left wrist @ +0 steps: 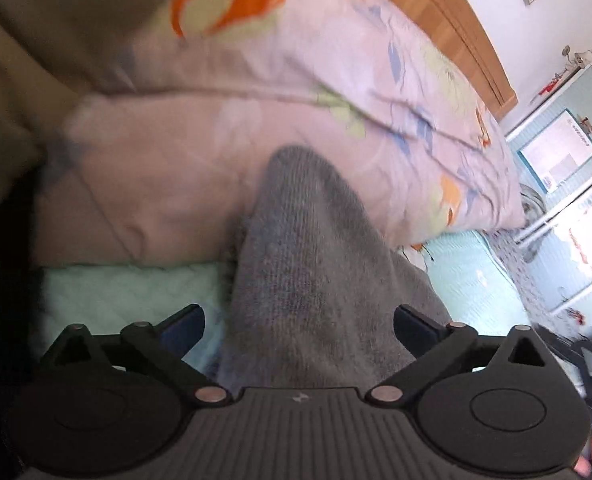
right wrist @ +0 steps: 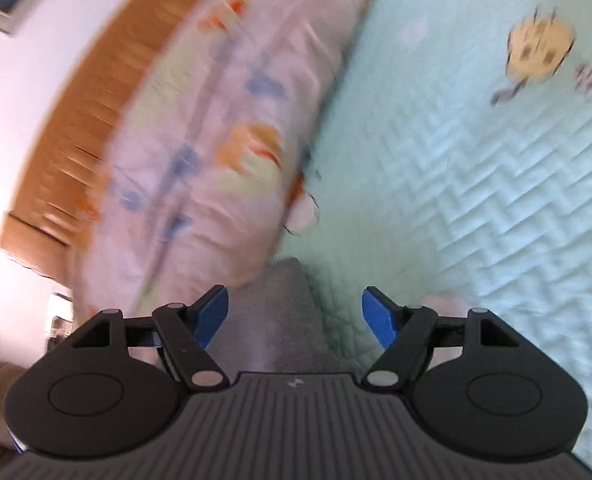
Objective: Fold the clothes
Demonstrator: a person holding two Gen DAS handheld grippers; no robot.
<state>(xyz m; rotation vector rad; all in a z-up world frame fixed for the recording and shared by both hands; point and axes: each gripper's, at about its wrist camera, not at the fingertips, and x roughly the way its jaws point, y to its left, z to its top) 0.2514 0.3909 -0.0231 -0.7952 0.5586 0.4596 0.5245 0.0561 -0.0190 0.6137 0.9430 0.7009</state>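
The left gripper (left wrist: 299, 326) is a matte black plastic body with a ribbed grey centre plate bearing a small pale logo, flanked by two round black discs. Black link arms pinned with silver rivets run forward from that plate to triangular cut-out brackets and dark blue finger pads (left wrist: 184, 330). The right gripper (right wrist: 295, 316) has the same black build, ribbed plate and silver rivets, with brighter blue finger pads (right wrist: 380, 318).

bed (right wrist: 476, 200): mint quilted cover | on it: floral pillows (left wrist: 336, 92), grey knit garment (left wrist: 308, 264), edges blurred
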